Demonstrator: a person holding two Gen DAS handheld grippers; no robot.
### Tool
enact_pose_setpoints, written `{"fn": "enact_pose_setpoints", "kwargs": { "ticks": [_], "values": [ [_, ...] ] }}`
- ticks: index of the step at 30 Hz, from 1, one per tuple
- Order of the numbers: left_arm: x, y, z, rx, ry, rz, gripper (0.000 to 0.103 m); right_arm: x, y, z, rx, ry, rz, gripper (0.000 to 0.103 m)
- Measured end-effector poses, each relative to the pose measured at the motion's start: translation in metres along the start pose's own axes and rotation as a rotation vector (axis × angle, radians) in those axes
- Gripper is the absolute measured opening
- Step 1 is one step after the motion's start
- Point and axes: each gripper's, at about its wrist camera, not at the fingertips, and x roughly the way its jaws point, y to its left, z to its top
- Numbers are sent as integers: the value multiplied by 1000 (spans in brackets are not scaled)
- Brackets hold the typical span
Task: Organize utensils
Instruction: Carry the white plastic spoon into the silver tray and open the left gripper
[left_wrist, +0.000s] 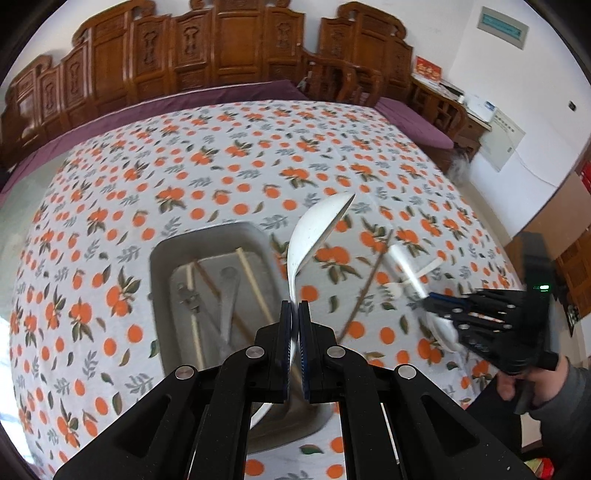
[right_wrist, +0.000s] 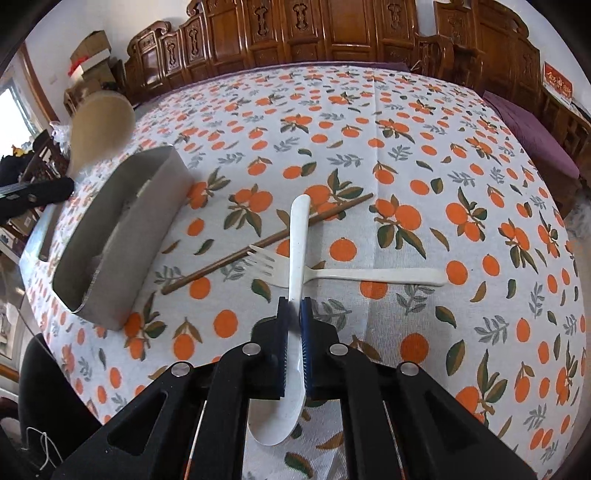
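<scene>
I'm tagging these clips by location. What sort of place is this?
Most likely a room in a home, perhaps a dining or sitting room. A table under an orange-print tablecloth holds a metal utensil tray, and carved wooden furniture with purple cushions lines the wall.

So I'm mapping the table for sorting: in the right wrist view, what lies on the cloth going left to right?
Metal tray → brown chopstick → white spoon clamped in the right hand-held gripper → white fork's handle.

Two spoons (right_wrist: 297, 236) (white); one fork (right_wrist: 354, 274)
</scene>
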Motion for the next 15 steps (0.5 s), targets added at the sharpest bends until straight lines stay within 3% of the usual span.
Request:
{"fn": "enact_pose_setpoints", "kwargs": {
  "ticks": [15],
  "values": [
    [39,46,-10,-127,61,69,3,-18,25,7,-33,-39,56,8]
  ]
}}
